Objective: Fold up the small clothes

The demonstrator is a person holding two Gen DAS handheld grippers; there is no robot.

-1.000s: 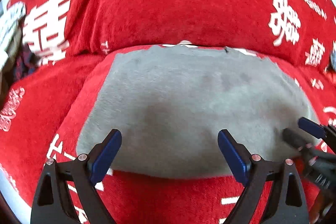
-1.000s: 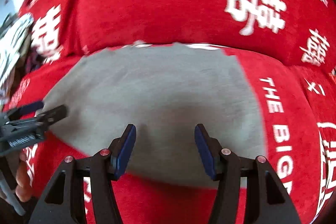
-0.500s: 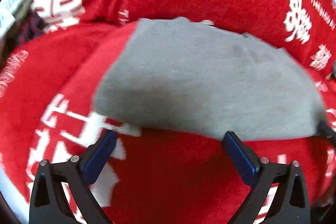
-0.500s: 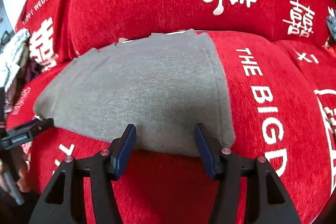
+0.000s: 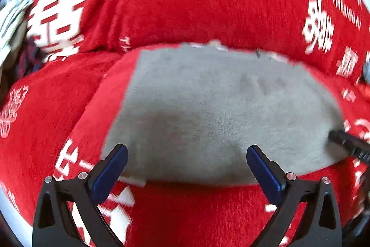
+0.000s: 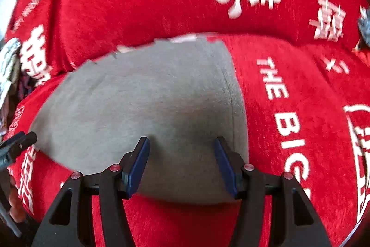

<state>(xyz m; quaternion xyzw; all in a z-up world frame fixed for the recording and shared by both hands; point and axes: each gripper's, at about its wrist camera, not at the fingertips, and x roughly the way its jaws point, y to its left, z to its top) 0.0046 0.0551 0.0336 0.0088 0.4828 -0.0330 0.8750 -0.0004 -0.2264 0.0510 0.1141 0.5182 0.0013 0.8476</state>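
Both grippers over the grey cloth, nothing held.
Left gripper (image 5: pixel 186 164), jaws fully spread and empty, at the grey cloth (image 5: pixel 219 112) near-left corner on the red sofa cover (image 5: pixel 185 4); right gripper (image 6: pixel 181 162), half spread and empty, above near-right corner, likely lining up a fold.

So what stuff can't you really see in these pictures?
- Grey cloth: both views show only a flat folded patch, so what garment it is stays unclear.
- Near edge of the cloth: in the right wrist view, partly behind the right hand-held gripper.
- Black-and-white thing: left wrist view, cut off by the edge and blurred.
- White lettering on the red cover: cut off and motion-blurred.
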